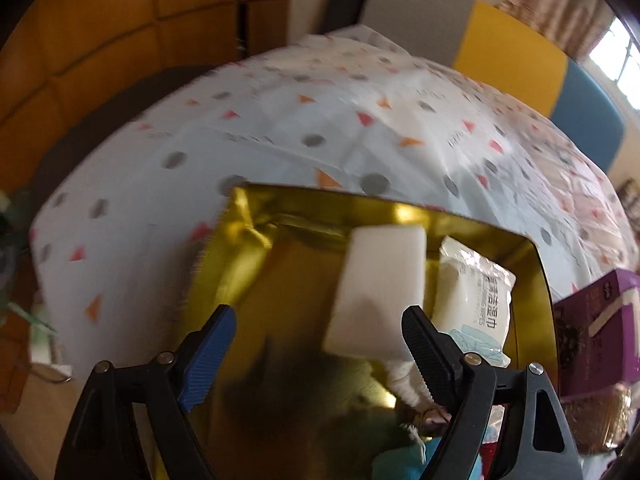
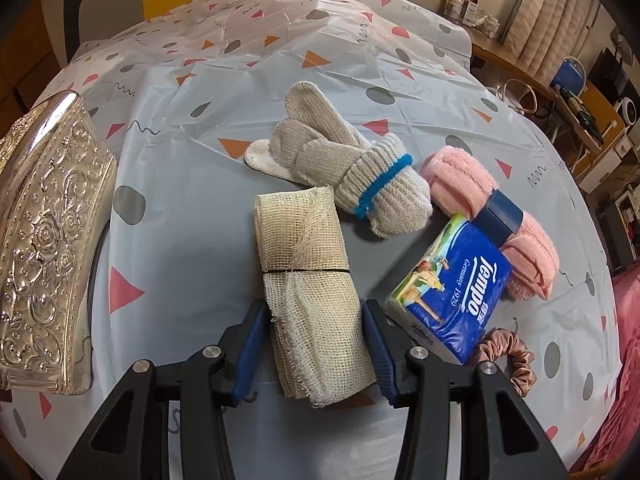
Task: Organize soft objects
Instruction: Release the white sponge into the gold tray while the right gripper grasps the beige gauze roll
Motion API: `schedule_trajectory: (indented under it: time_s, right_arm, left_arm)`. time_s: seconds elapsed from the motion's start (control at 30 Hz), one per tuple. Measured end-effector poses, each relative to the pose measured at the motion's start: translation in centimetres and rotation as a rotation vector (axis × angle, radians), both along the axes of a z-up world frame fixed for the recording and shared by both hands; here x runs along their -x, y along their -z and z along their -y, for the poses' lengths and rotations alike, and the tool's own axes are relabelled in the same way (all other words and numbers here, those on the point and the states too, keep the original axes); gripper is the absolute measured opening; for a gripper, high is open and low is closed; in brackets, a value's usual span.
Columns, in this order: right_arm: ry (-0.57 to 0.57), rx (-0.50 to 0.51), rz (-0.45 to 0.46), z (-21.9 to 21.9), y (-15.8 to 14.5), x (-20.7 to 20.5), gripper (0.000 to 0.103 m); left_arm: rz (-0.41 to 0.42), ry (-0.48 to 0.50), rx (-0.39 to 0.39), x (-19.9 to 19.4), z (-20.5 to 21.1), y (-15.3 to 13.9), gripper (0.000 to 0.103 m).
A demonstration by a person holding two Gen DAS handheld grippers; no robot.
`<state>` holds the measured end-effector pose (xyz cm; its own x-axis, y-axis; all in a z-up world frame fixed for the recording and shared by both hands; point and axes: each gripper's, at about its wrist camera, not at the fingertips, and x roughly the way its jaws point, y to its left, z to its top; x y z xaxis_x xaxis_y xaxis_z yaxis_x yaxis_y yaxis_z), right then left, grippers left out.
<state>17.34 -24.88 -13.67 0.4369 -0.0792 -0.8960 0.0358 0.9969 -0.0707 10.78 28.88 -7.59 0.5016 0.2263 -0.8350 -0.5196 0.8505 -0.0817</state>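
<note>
White foam block [image 1: 380,292] lies in gold-lined box [image 1: 256,216], left gripper [image 1: 320,336] fingers apart; right gripper [image 2: 316,344] fingers clamp cream mesh-cloth roll [image 2: 308,292] for boxing.

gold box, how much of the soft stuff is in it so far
Done: a white sponge block and a wipes pack lie in the gold box. In hand: the right gripper straddles the gauze roll. Left on the table: knit gloves, pink towel, tissue pack, scrunchie.

A lived-in home room: patterned tablecloth [image 2: 240,92] on the table, curtained window [image 2: 552,20], cluttered wooden desk [image 2: 576,120] far right.
</note>
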Motion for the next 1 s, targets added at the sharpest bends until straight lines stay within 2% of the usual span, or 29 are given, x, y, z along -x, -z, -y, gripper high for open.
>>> schedule_trajectory:
  time_s: [0.07, 0.17, 0.23, 0.33, 0.43, 0.53, 0.67, 0.87, 1.0]
  right_arm:
    - [-0.001, 0.005, 0.015, -0.1, 0.1, 0.0, 0.048]
    - [-0.013, 0.024, 0.028, -0.4, 0.1, -0.1, 0.047]
    - [-0.014, 0.022, 0.023, -0.4, 0.1, -0.3, 0.047]
    - [-0.026, 0.036, 0.016, -0.6, -0.2, -0.3, 0.045]
    - [-0.037, 0.077, 0.019, -1.1, -0.2, -0.1, 0.043]
    - [-0.038, 0.093, 0.018, -1.4, -0.2, -0.2, 0.043]
    - [-0.02, 0.107, 0.019, -1.3, -0.4, -0.1, 0.041]
    - [-0.011, 0.103, 0.015, -1.4, -0.4, -0.1, 0.041]
    - [-0.022, 0.041, 0.021, -1.5, -0.8, 0.0, 0.039]
  left_arm:
    - [0.024, -0.005, -0.066, 0.9, 0.8, -1.5, 0.086]
    - [0.066, 0.011, -0.177, 1.9, 2.0, -3.2, 0.091]
    - [0.124, 0.028, -0.209, 2.9, 2.9, -3.9, 0.091]
    - [0.172, 0.043, -0.192, 3.8, 3.8, -4.3, 0.091]
    - [0.229, 0.07, -0.139, 5.3, 4.8, -5.3, 0.091]
    - [0.274, 0.095, -0.2, 7.0, 6.0, -6.4, 0.096]
    - [0.309, 0.096, -0.17, 9.3, 6.1, -6.9, 0.099]
    - [0.315, 0.102, -0.165, 12.0, 6.8, -6.8, 0.1]
    - [0.307, 0.122, -0.16, 13.3, 7.4, -6.8, 0.1]
